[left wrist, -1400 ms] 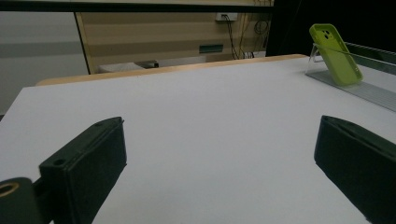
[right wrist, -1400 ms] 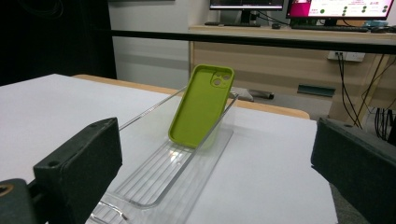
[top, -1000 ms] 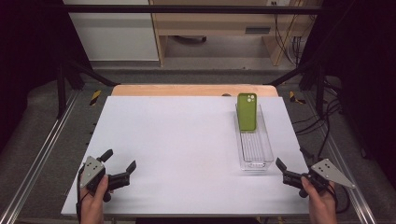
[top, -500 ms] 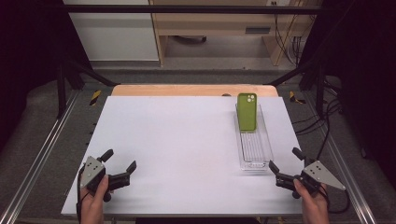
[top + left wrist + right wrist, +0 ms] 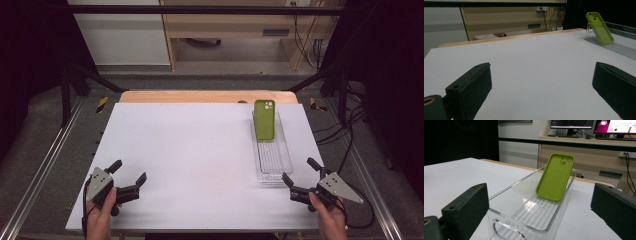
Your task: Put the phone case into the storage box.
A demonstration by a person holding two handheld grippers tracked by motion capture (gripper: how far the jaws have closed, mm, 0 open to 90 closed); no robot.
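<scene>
Desk (image 5: 200,150): white top, a wooden strip showing along its far edge.
Clear tray (image 5: 287,162): lay directly on the desk, right side, long axis running from near to far.

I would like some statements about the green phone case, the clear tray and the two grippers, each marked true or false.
1. The green phone case leans against the far end wall of the clear tray. True.
2. The right gripper is shut on the phone case. False: its jaws stand open, apart from the case, near the tray's near end.
3. The left gripper is open over the white table. True.
4. The phone case lies flat on the table beside the tray. False: it stands tilted inside the tray.
</scene>
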